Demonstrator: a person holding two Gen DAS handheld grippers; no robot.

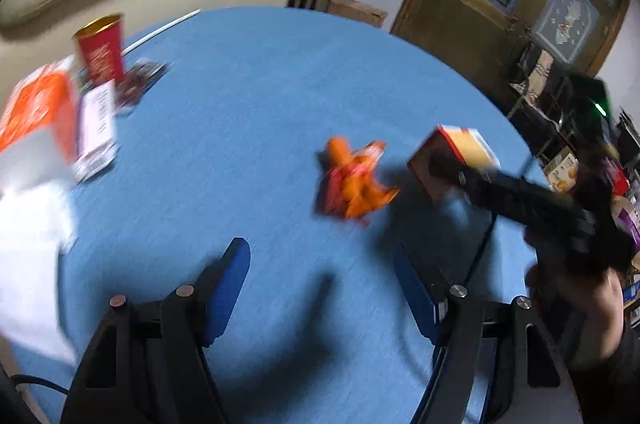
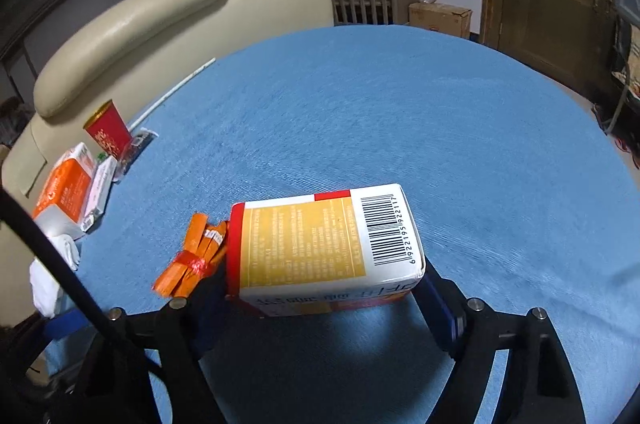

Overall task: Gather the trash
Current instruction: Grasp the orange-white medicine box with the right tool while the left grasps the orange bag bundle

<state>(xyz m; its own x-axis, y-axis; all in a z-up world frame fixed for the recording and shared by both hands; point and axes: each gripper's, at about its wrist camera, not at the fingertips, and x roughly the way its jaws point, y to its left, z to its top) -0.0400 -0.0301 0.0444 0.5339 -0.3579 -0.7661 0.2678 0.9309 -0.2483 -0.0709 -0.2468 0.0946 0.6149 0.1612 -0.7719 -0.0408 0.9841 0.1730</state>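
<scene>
Trash pickup is at the grasp: the right tongs (image 2: 320,300) straddle the yellow carton (image 2: 326,244) lying on the blue desk (image 2: 400,111), pads seemingly touching both ends. I judge the next move is a firm squeeze and lift. Left tongs (image 1: 320,288) hover spread and empty. Orange wrappers (image 2: 192,258) lie just beside the carton; a red cup (image 2: 108,131) and orange box (image 2: 66,189) wait at the desk's far edge.
</scene>
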